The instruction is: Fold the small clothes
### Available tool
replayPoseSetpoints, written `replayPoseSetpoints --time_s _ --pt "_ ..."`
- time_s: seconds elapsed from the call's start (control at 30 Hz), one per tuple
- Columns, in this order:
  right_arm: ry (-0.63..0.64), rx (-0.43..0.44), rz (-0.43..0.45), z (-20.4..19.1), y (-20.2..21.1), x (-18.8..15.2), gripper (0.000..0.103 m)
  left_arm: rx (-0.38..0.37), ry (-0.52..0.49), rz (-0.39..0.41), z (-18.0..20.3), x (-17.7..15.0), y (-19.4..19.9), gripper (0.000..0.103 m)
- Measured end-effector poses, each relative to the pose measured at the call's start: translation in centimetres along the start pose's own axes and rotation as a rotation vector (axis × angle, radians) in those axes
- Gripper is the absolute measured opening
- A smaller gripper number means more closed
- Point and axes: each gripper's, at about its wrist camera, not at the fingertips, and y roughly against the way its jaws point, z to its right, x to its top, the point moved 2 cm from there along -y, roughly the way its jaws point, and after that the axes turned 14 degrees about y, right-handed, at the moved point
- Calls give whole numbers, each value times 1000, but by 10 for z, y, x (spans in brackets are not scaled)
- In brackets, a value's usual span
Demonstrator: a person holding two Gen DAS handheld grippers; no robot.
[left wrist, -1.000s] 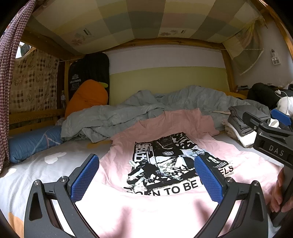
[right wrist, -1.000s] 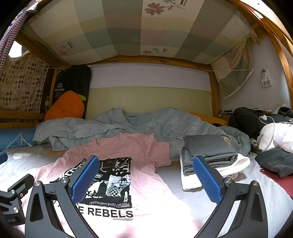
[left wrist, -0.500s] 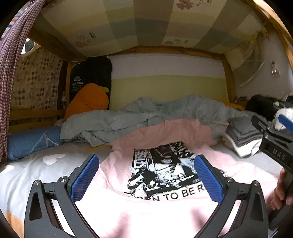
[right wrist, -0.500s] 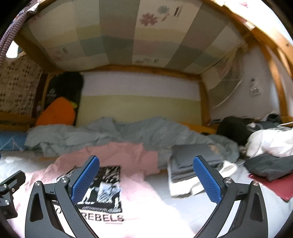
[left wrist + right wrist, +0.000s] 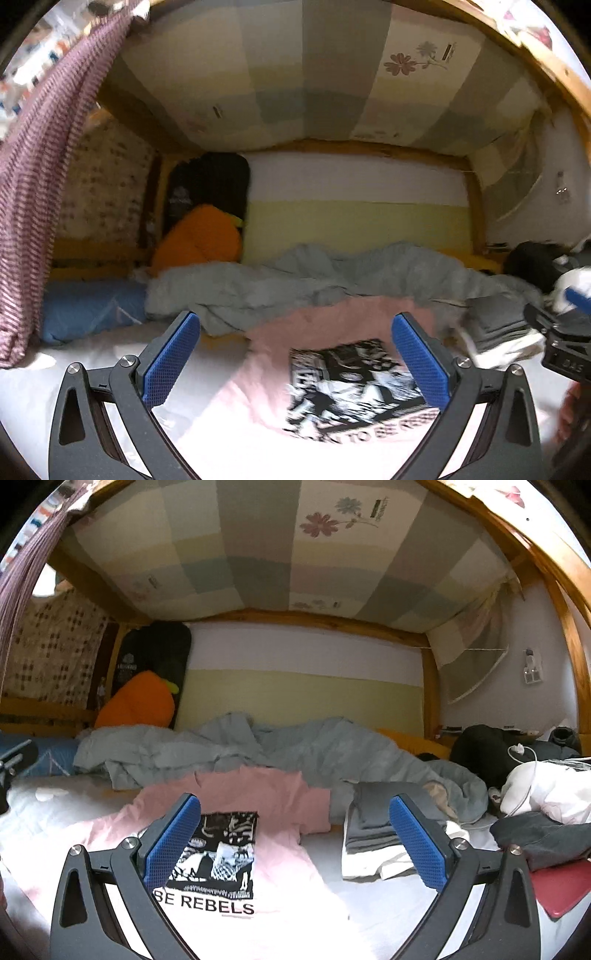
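Observation:
A pink T-shirt (image 5: pixel 325 332) with a black-and-white print lies flat, print side up, on the white bed sheet (image 5: pixel 74 362). In the right wrist view the same pink T-shirt (image 5: pixel 273 797) spreads to the left and centre. My left gripper (image 5: pixel 295 363) hovers open above the shirt's chest with nothing between its blue pads. My right gripper (image 5: pixel 293 843) is open too, above the shirt's right side and holding nothing. The right gripper's black body (image 5: pixel 565 347) shows at the right edge of the left wrist view.
A rumpled grey duvet (image 5: pixel 258 749) lies behind the shirt. A stack of folded grey and white clothes (image 5: pixel 376 838) sits to the right, beside dark garments (image 5: pixel 535 834) and a red item (image 5: pixel 561 886). An orange plush (image 5: pixel 136 701) leans at the headboard. A checked curtain (image 5: pixel 33 206) hangs left.
Both grippers have lifted and tilted upward, so the shirt sits lower and farther in each view. Both stay open and hold nothing. The left wrist view is motion-blurred now.

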Motion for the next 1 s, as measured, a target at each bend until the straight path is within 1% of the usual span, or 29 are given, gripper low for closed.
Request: replayPoseSetpoints --time_s 0.1,0.17,0.23,0.33,0.4,0.43,0.5,0.57,0.6,0.63,0.67,0.7,0.73,0.77,0.83,0.87,0.93,1.0 --pt "-66 60 -51 17 4 -1 102 10 7 -37 -2 5 1 103" --pt "-105 107 -105 31 5 -9 102 -4 8 -81 -2 3 -2 103" --pt "-131 120 -163 44 2 -19 100 -22 18 -137 -2 -2 -8 103" --pt "-188 118 -236 60 -6 -35 100 -26 29 -206 -2 -13 -17 103" --pt "-268 162 -300 72 -14 -50 100 -13 21 -222 -3 -19 -20 103" --pt "-316 195 -336 79 -18 -60 98 -3 11 -229 -3 -24 -22 103" --pt "-366 221 -390 87 -25 -78 94 13 3 -246 -3 -30 -25 103" --pt "-418 246 -466 92 -33 -97 91 14 18 -267 -4 -32 -27 103" --pt "-450 275 -508 93 -36 -108 90 12 30 -277 -5 -34 -28 103" --pt "-488 300 -559 93 -36 -123 87 9 40 -287 -5 -35 -28 103" --pt "-521 299 -609 91 -32 -140 83 7 46 -295 -6 -36 -28 103" --pt "-531 290 -647 90 -28 -151 82 6 49 -300 -6 -36 -28 103" --pt "-532 280 -677 88 -24 -161 78 7 52 -303 -6 -37 -28 103" --pt "-529 274 -681 88 -22 -165 73 5 57 -308 -6 -37 -29 103" --pt "-517 275 -663 89 -23 -163 72 1 73 -322 -6 -38 -29 103" --pt "-510 280 -657 87 -24 -162 68 1 81 -329 -7 -38 -30 103" --pt "-516 308 -671 79 -26 -164 62 6 88 -337 -8 -38 -30 103" --pt "-518 350 -686 71 -29 -164 59 28 81 -329 -10 -37 -28 103"
